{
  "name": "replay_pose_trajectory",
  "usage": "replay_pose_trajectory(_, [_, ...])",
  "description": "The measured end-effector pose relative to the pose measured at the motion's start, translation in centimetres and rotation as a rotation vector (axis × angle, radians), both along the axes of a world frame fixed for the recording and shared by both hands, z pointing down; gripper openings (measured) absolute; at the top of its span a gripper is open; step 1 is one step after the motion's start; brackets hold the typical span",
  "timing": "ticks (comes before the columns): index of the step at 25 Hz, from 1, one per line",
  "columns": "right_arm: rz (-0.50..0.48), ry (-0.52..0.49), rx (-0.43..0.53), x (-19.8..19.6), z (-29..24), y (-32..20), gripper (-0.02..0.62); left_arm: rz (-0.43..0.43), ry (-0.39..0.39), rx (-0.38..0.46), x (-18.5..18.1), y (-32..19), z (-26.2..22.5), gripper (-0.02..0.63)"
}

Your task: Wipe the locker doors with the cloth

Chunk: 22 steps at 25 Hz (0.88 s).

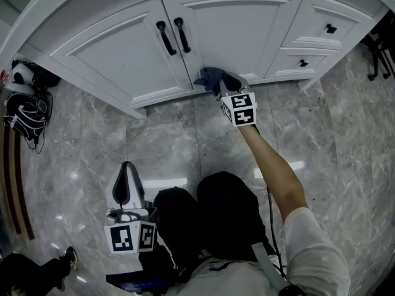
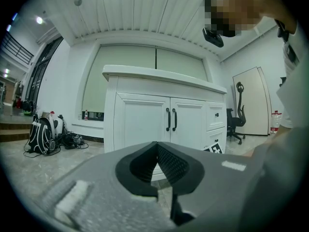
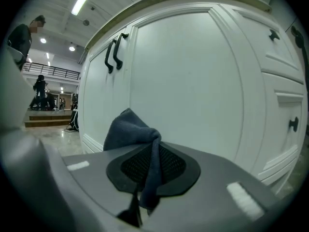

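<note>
The white locker has two doors with black handles (image 1: 173, 36). In the head view my right gripper (image 1: 217, 86) is low against the right door (image 1: 241, 23), near its bottom edge, shut on a blue-grey cloth (image 1: 208, 76). The right gripper view shows the cloth (image 3: 129, 132) bunched above the jaws and pinched between them, close to the door panel (image 3: 193, 81). My left gripper (image 1: 127, 170) hangs back by the person's legs, well short of the doors (image 2: 145, 124). Its jaws meet at the tips with nothing between them (image 2: 155, 150).
Drawers (image 1: 324, 29) with black knobs sit right of the doors. Bags and cables (image 1: 24, 113) lie on the grey marble floor at the left. A black office chair (image 2: 236, 122) stands to the right. The person's dark legs (image 1: 216, 214) fill the lower middle.
</note>
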State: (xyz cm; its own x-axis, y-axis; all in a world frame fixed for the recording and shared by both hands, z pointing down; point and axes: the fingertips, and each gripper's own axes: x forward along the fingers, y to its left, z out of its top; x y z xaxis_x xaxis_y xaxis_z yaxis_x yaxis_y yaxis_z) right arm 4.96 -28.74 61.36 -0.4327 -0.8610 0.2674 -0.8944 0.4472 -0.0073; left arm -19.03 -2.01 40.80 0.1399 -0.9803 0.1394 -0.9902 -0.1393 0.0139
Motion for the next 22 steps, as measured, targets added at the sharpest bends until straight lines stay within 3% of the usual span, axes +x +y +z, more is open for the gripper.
replay_pose_trajectory(12, [0.235,0.070,-0.035,13.1,1.1,-1.2,0.040,0.011,0.005,-0.001,0.7,0.2,0.3,0.002])
replay_pose_trajectory(16, [0.215,0.073,-0.022,13.4,0.2,-0.6,0.040,0.013,0.013,0.004,0.7,0.7,0.5,0.002])
replay_pose_trajectory(20, [0.266,0.036,-0.002,16.8,-1.5,3.9,0.040,0.074,0.063,-0.017,2.0,1.1,2.0,0.002])
replay_pose_trajectory(22, [0.266,0.015,0.023,16.7,-3.2,5.2,0.040,0.089,0.070,0.014,1.6,1.1,1.9,0.002])
